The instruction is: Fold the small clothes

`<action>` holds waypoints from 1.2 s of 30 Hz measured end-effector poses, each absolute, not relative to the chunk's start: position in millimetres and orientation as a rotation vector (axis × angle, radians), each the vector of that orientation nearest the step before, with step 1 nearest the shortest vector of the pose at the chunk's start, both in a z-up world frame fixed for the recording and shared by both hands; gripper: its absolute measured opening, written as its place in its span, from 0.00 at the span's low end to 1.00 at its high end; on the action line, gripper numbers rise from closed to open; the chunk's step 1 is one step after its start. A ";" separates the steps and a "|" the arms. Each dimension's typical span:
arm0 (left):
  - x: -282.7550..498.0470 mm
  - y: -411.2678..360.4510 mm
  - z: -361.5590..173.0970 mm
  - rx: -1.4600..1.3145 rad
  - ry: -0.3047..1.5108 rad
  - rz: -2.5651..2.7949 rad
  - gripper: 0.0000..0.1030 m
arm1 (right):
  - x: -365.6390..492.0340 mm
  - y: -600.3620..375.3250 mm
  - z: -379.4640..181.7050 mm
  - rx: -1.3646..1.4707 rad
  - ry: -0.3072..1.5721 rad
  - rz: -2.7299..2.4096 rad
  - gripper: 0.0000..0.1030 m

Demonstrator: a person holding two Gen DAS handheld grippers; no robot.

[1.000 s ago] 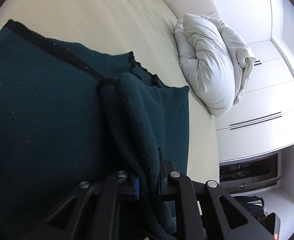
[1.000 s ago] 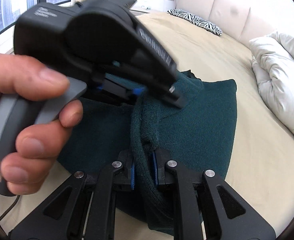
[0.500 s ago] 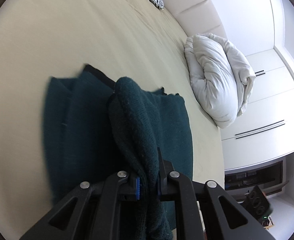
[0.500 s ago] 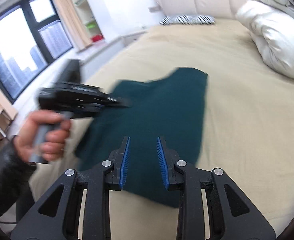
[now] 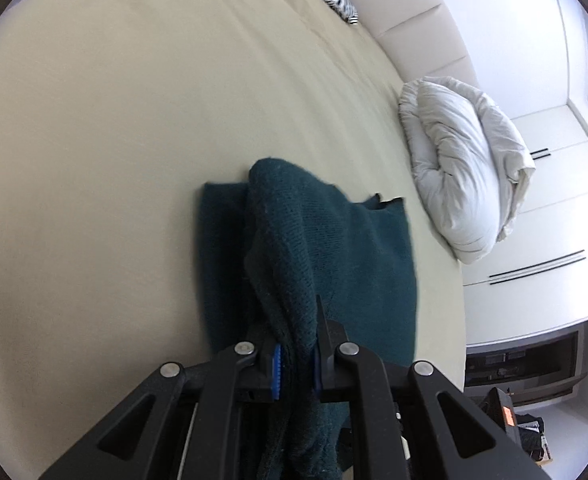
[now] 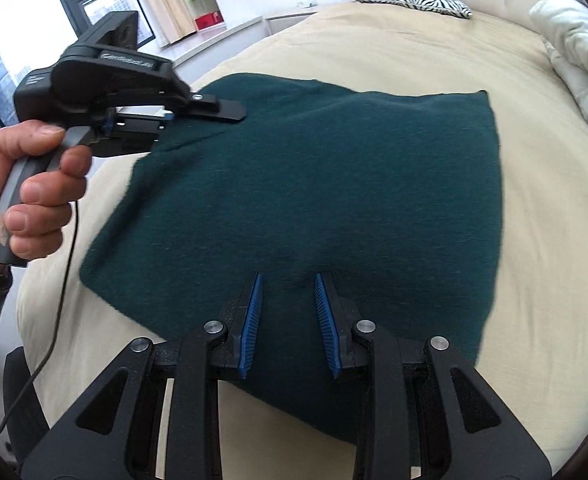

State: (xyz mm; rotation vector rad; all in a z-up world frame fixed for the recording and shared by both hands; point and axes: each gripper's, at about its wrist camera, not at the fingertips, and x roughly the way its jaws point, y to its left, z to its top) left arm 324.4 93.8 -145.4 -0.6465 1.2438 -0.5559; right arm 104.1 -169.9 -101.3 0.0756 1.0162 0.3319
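Note:
A dark green knit garment (image 6: pixel 334 184) lies folded flat on the beige bed (image 6: pixel 374 56). My left gripper (image 5: pixel 296 354) is shut on a bunched edge of the garment (image 5: pixel 294 240), which rises in a ridge from the jaws. In the right wrist view the left gripper (image 6: pixel 181 114) sits at the garment's left edge, held by a hand (image 6: pixel 33 184). My right gripper (image 6: pixel 289 312) is open and empty, just above the garment's near edge.
A rumpled white duvet (image 5: pixel 466 168) lies at the bed's right side, also in the right wrist view (image 6: pixel 578 48). A zebra-print pillow (image 6: pixel 414 0) lies by the headboard. White wardrobes (image 5: pixel 554 248) stand beyond the bed. A window (image 6: pixel 9 40) is at left.
My right gripper let go of the garment's fold and opened, then drew back. My left gripper carried its held edge across, so the garment now lies folded smaller.

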 end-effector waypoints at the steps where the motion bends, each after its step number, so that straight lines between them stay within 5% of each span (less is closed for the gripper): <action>1: 324.1 97.2 -152.7 -0.673 1.246 -0.554 0.12 | 101.0 -162.3 -101.8 0.073 1.026 0.330 0.26; 6: 316.5 107.6 -158.3 -0.735 1.200 -0.552 0.15 | 94.7 -166.6 -108.3 0.102 1.020 0.329 0.27; 15: 254.8 77.3 -66.4 -0.350 0.953 -0.433 0.19 | 77.0 -207.5 -82.5 0.290 0.969 0.377 0.27; 21: 242.5 38.4 -102.6 -0.168 1.017 -0.405 0.24 | 77.3 -241.6 -94.2 0.529 1.012 0.414 0.27; 26: 243.3 60.3 -124.3 -0.209 1.015 -0.421 0.08 | 67.0 -265.9 -121.3 0.680 1.053 0.459 0.24; 36: 241.4 54.3 -124.7 -0.212 1.009 -0.418 0.07 | 82.5 -304.0 -77.8 0.780 0.988 0.508 0.27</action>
